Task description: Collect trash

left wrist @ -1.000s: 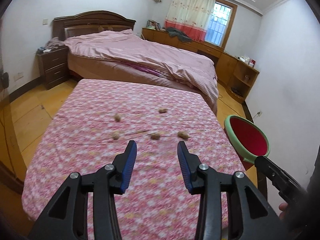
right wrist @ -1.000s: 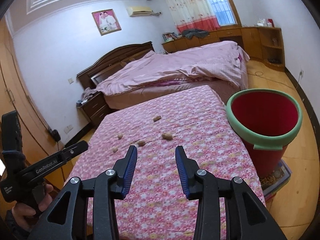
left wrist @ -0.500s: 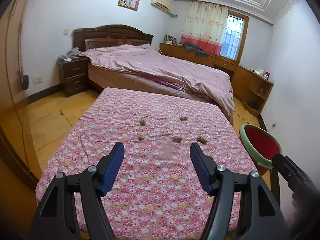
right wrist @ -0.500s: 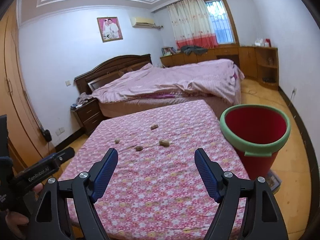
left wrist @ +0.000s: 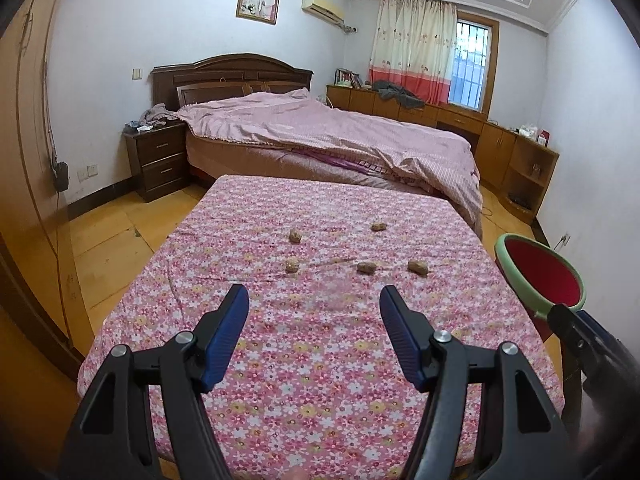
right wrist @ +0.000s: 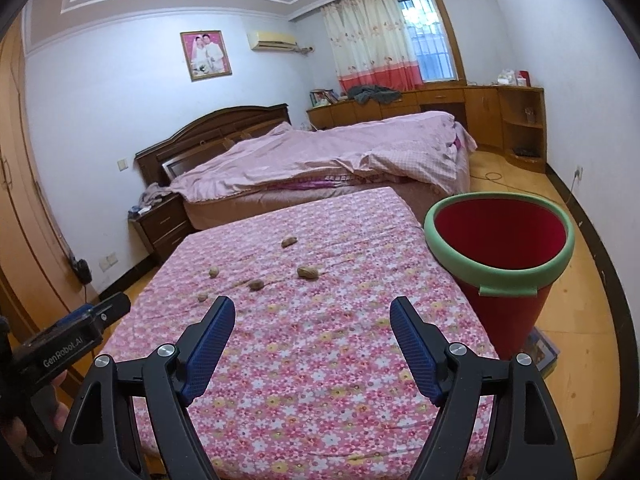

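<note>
Five peanut shells, among them one [left wrist: 295, 235] and another [left wrist: 417, 267], lie scattered on the flowered pink tablecloth [left wrist: 320, 360], small, tan and lumpy, well apart from both tools. The left gripper [left wrist: 314, 308] hovers level above the cloth's near half, blue ribbed pads spread wide, empty. The right gripper [right wrist: 312, 314] hangs likewise, parted and empty. Just beside the cloth's right edge stands a red bin [right wrist: 500, 264] with a green rim.
</note>
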A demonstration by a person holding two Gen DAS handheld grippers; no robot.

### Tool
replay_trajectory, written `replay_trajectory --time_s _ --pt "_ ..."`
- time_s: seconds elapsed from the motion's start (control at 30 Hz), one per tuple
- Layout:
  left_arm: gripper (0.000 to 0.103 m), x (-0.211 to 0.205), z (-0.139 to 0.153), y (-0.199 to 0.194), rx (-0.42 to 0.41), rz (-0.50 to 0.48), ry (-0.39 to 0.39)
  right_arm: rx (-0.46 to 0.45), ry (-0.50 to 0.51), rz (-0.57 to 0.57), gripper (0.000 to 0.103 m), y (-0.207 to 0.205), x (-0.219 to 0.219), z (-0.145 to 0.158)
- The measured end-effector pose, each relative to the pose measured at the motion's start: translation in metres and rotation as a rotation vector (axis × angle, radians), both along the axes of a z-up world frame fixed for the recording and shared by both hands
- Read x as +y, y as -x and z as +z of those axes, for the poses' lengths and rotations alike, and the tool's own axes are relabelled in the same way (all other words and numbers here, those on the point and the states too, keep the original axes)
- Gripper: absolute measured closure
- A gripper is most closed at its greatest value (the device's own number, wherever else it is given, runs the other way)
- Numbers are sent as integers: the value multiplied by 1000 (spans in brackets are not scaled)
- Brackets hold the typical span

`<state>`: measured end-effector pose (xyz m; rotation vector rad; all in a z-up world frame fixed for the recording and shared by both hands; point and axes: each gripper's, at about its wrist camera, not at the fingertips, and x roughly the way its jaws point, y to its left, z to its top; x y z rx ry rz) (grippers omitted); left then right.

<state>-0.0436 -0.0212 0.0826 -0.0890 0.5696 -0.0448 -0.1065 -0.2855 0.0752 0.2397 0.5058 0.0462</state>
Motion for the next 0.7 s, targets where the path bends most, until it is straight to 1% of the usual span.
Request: replay_trajectory --time_s 0.1,0.7 --pt "35 -1 -3 -1 7 8 -10 5 1 1 22 -1 1 -2" --pt "35 3 -5 -3 10 24 2 15 12 6 22 -3 4 -3"
